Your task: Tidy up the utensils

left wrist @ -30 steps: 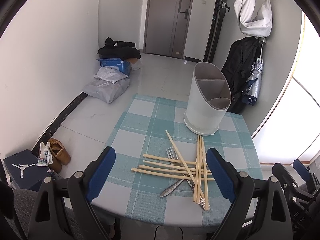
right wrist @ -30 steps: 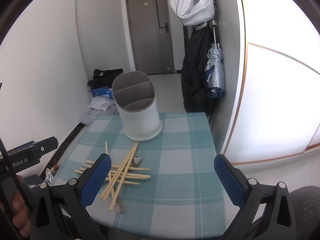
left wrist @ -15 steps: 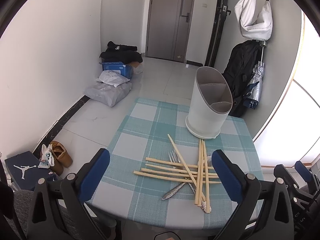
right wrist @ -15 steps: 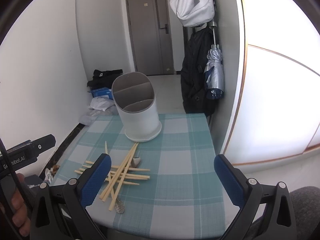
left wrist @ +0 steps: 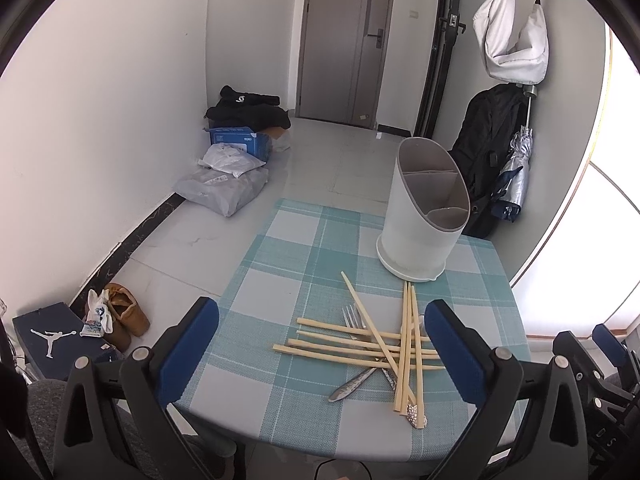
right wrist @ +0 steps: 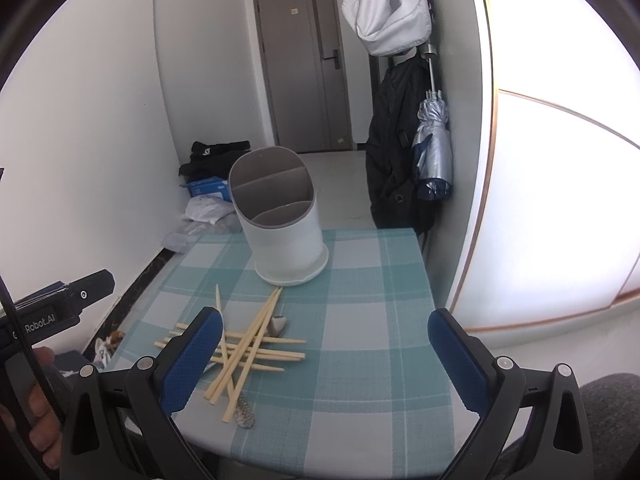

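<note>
Lying crisscrossed, slim wooden chopsticks, oval white holder, both grippers' ribbed blue fingers apart

White walls, grey door, pale tiled floor.

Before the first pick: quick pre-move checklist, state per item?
1. Left gripper open, nothing between pads: ok.
2. Right gripper open, empty: ok.
3. Utensil holder upright on the table, compartments look empty: ok.
4. Chopsticks separated for a single pick: not ok, crossed in a pile.
5. Fork clear to grasp: not ok, chopsticks lie over it.
6. Spoon count under the pile: cannot tell.
</note>
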